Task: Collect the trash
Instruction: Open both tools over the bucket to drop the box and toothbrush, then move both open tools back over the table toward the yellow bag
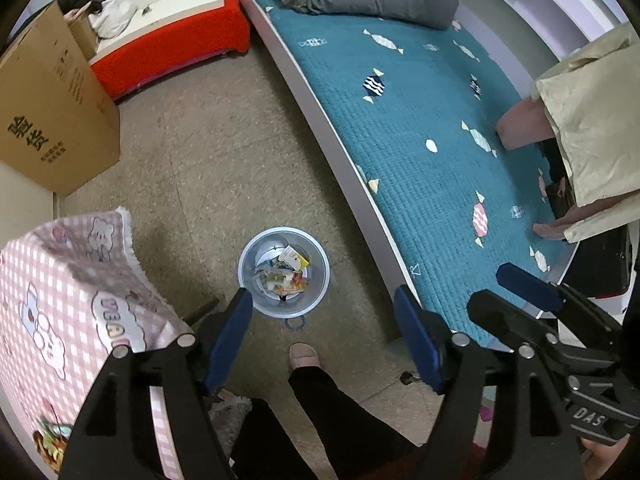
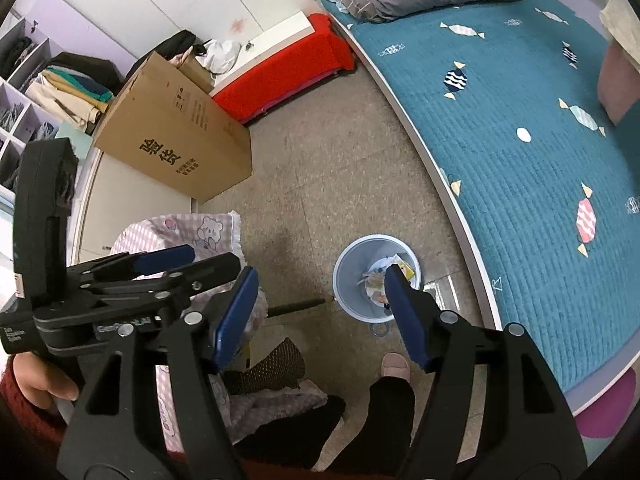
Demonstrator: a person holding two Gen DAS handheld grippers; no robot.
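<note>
A pale grey waste bin stands on the floor beside the bed, with wrappers and paper scraps inside it. My left gripper hangs above the bin, open, with nothing between its blue pads. My right gripper is also open and empty, just left of the bin in its own view. Each gripper shows in the other's view: the right gripper over the bed's near corner, the left gripper over the pink cloth. A small blue ring lies on the floor against the bin.
A bed with a teal quilt runs along the right. A cardboard box and a red bench stand at the far left. A pink checked cloth covers a seat at near left. My foot is just before the bin.
</note>
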